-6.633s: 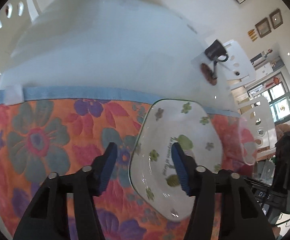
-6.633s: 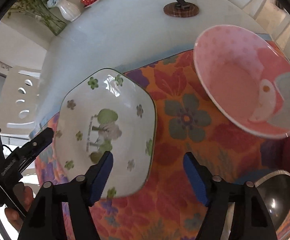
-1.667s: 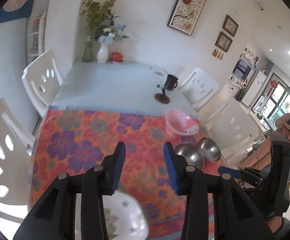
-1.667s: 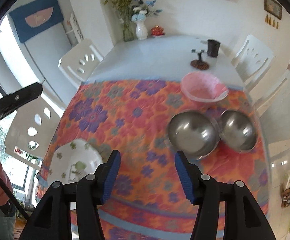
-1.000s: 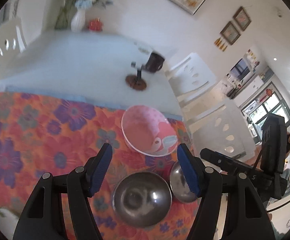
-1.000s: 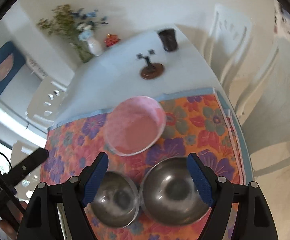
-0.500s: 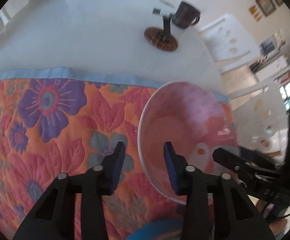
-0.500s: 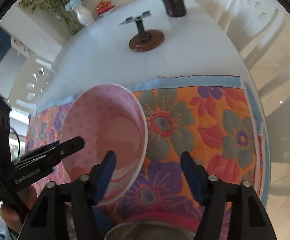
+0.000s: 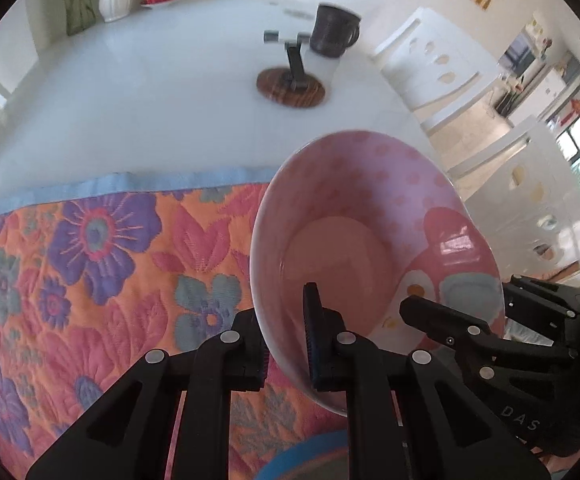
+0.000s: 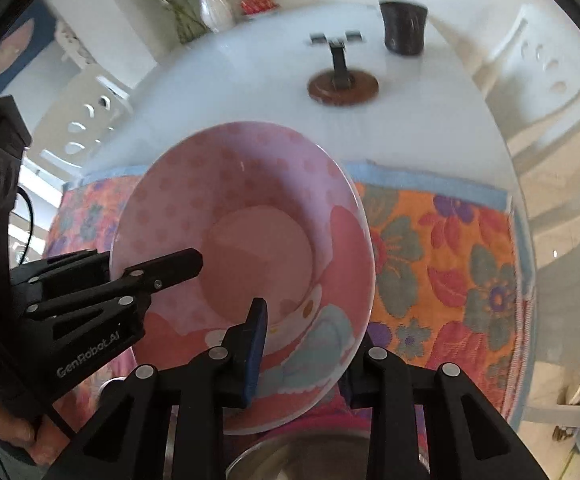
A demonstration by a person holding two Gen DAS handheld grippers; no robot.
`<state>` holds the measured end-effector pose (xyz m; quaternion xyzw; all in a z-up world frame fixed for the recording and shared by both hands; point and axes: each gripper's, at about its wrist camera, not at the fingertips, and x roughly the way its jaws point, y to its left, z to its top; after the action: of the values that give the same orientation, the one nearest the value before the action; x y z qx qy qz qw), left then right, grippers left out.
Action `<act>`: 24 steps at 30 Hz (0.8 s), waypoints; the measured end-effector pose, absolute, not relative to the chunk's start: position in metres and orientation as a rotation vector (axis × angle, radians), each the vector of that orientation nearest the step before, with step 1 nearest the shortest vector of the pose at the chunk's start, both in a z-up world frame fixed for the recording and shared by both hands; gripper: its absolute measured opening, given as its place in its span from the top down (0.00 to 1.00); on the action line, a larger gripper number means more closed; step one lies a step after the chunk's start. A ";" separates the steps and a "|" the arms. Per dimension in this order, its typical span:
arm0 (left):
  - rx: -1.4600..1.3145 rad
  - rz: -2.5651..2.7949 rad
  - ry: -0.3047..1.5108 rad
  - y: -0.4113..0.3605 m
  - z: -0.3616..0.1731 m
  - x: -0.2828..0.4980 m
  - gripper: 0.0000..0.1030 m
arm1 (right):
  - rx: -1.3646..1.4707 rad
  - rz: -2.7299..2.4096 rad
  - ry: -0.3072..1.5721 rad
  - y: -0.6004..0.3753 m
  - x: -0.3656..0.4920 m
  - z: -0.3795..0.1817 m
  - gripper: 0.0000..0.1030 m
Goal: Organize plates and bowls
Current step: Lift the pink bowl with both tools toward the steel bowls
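Pink bowl sits tilted toward the cameras, over the floral cloth near the far edge of that cloth, where its blue hem meets the bare white counter. Whether its foot rests on the cloth or is already lifted, cannot tell.

Left hand-held gripper: jaws straddle the bowl's near-left rim, one finger inside, one outside under the wall. They look clamped on the rim. Right hand-held gripper: same arrangement on the near-right rim, blue-padded finger inside over the cartoon print, the other finger outside behind the wall. Also looks clamped on it. So both grip the same bowl from the near side, a little apart along the rim.

Handling, as a judgement: glossy glazed surface, likely ceramic or melamine, rigid, no give. If ceramic, moderately heavy and chips on a knock. The glaze is slick, so pads on a thin, sloped wall can slide off upward. Best hold is deep over the rim, pads flat on the wall, two points spread along the rim to stop it swinging. Keep it low when setting down.

A steel bowl lies just below the near rim in the right view; likely nesting target or clash risk. Wooden-base stand and dark mug sit well apart toward the far edge of the counter.
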<state>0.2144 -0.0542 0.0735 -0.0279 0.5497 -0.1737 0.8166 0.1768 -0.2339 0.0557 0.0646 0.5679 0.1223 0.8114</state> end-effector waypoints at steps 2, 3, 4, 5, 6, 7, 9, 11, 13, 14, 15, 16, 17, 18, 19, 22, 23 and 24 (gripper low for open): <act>-0.087 -0.377 1.139 -0.045 0.088 0.208 0.89 | 0.129 0.267 1.178 -0.234 0.167 0.072 0.71; -0.089 -0.378 1.119 -0.041 0.098 0.201 0.89 | 0.127 0.273 1.158 -0.235 0.161 0.081 0.71; -0.087 -0.379 1.099 -0.038 0.107 0.193 0.89 | 0.125 0.278 1.137 -0.236 0.154 0.091 0.71; -0.084 -0.379 1.074 -0.036 0.118 0.184 0.89 | 0.124 0.283 1.119 -0.236 0.148 0.101 0.71; -0.079 -0.378 1.052 -0.034 0.129 0.176 0.89 | 0.122 0.290 1.100 -0.235 0.142 0.111 0.71; -0.076 -0.377 1.030 -0.032 0.139 0.167 0.89 | 0.121 0.297 1.079 -0.235 0.134 0.122 0.71; -0.077 -0.371 0.987 -0.027 0.161 0.146 0.89 | 0.121 0.311 1.037 -0.233 0.117 0.142 0.71; -0.092 -0.361 0.955 -0.022 0.178 0.125 0.89 | 0.116 0.324 1.004 -0.227 0.099 0.161 0.71; -0.113 -0.352 0.927 -0.016 0.194 0.099 0.89 | 0.115 0.328 0.980 -0.225 0.081 0.175 0.70; -0.118 -0.347 0.921 -0.019 0.195 0.094 0.89 | 0.113 0.332 0.968 -0.223 0.069 0.182 0.70; -0.125 -0.341 0.913 -0.019 0.199 0.086 0.89 | 0.108 0.337 0.961 -0.222 0.063 0.187 0.70; -0.131 -0.338 0.907 -0.017 0.203 0.077 0.89 | 0.102 0.340 0.953 -0.219 0.053 0.192 0.70; -0.136 -0.337 0.903 -0.016 0.205 0.067 0.89 | 0.093 0.343 0.945 -0.216 0.041 0.197 0.70; -0.142 -0.341 0.904 -0.016 0.206 0.060 0.89 | 0.088 0.342 0.941 -0.215 0.032 0.200 0.70; -0.146 -0.346 0.909 -0.017 0.205 0.057 0.89 | 0.089 0.337 0.936 -0.213 0.019 0.202 0.70; -0.152 -0.358 0.936 -0.011 0.195 0.032 0.89 | 0.094 0.328 0.961 -0.209 -0.011 0.197 0.70; -0.153 -0.361 0.950 -0.011 0.190 0.025 0.89 | 0.094 0.325 0.983 -0.206 -0.022 0.190 0.70; -0.156 -0.365 0.967 -0.009 0.184 0.016 0.89 | 0.093 0.324 1.003 -0.204 -0.029 0.184 0.70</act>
<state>0.0156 -0.0088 0.1838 -0.0744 0.4620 -0.1743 0.8664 -0.0288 -0.2038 0.1843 0.0442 0.4784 0.1543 0.8633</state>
